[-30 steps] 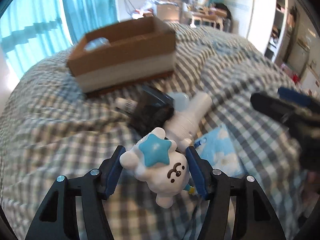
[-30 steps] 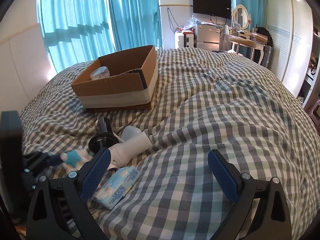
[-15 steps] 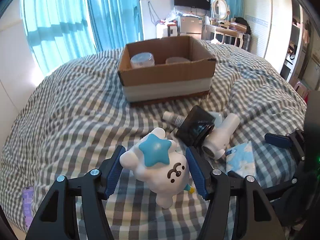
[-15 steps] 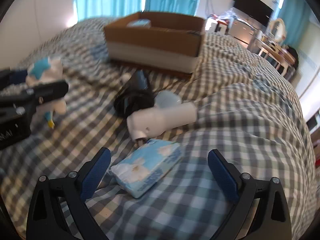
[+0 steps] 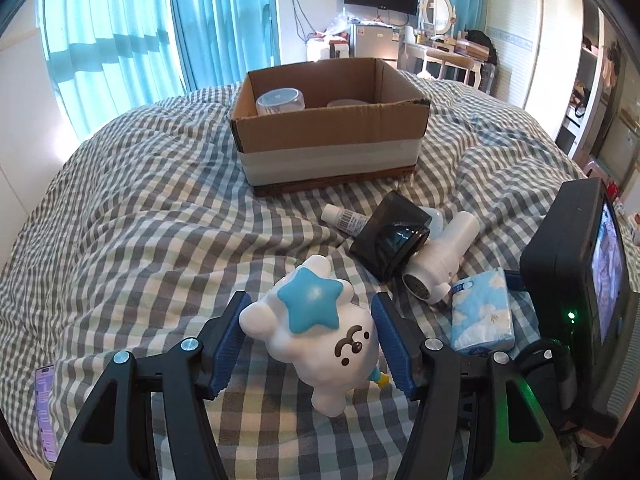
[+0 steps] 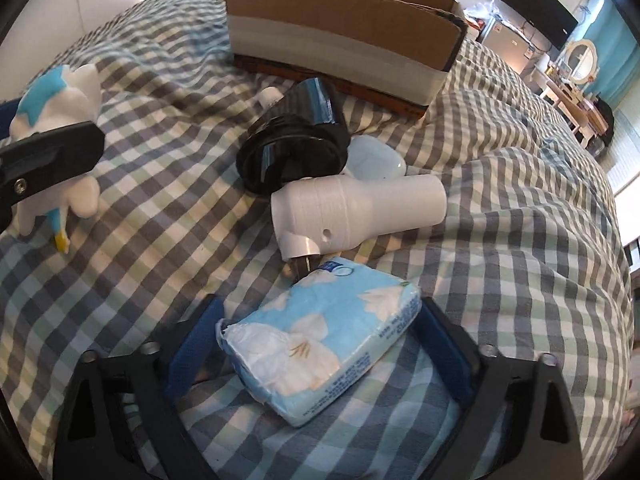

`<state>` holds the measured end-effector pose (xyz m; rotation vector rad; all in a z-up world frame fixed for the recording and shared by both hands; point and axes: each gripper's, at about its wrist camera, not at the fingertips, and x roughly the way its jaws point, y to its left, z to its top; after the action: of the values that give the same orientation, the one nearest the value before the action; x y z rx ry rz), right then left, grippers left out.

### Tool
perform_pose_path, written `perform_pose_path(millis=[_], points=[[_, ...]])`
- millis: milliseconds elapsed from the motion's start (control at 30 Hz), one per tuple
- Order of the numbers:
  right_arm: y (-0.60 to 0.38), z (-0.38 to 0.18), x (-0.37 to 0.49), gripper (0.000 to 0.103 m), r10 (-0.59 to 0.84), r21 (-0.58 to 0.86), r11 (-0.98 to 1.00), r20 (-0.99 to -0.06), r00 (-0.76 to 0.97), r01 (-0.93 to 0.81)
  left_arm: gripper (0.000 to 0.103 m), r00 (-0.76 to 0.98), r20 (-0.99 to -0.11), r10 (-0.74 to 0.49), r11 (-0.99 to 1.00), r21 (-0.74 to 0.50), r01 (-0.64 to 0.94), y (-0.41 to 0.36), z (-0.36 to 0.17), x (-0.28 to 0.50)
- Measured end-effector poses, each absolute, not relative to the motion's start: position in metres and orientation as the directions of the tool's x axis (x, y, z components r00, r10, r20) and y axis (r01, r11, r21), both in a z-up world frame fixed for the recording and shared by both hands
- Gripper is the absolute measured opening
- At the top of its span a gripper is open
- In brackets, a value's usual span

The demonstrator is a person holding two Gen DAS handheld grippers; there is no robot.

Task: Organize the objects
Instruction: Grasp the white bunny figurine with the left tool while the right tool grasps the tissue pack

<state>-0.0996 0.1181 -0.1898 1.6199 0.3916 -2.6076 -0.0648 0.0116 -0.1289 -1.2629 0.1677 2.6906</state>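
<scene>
My left gripper (image 5: 312,344) is shut on a white plush toy (image 5: 320,336) with a blue star, held above the checked bed cover. The toy also shows at the left of the right wrist view (image 6: 60,92). My right gripper (image 6: 316,344) is open, its jaws standing on either side of a blue tissue pack (image 6: 320,340) that lies on the bed; the pack also shows in the left wrist view (image 5: 480,312). The open cardboard box (image 5: 332,144) stands further back on the bed with a clear jar (image 5: 280,100) inside.
A white hair dryer (image 6: 356,212), a black cylinder (image 6: 296,144), a pale blue case (image 6: 376,160) and a small white tube (image 5: 344,220) lie bunched in front of the box (image 6: 340,36). A phone (image 5: 44,412) lies at the bed's left edge.
My right gripper has dropped toward the bed and come around the tissue pack. My left gripper has pulled back and up with the toy still in it.
</scene>
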Motion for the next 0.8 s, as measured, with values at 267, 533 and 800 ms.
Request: perform_pose_path(millis=[267,533,800], points=[[0.121,-0.180,-0.092,0.078,0.068,-0.172,-0.971,-0.863,-0.500,0.164,0.064,-0.622,-0.776,0.102,-0.979,0.031,-0.199,0.012,-0.132,-0.065],[0.133,-0.142,-0.072,0.076,0.037,-0.127,-0.987,-0.767,-0.640,0.095,0.064,-0.628,-0.771,0.104,-0.978,0.035,-0.205,0.014,-0.130,-0.062],[0.133,-0.108,-0.061,0.076,0.013,-0.093,-0.992,-0.725,-0.689,0.080,0.064,-0.634,-0.765,0.113,-0.978,0.028,-0.207,0.018,-0.118,-0.055]])
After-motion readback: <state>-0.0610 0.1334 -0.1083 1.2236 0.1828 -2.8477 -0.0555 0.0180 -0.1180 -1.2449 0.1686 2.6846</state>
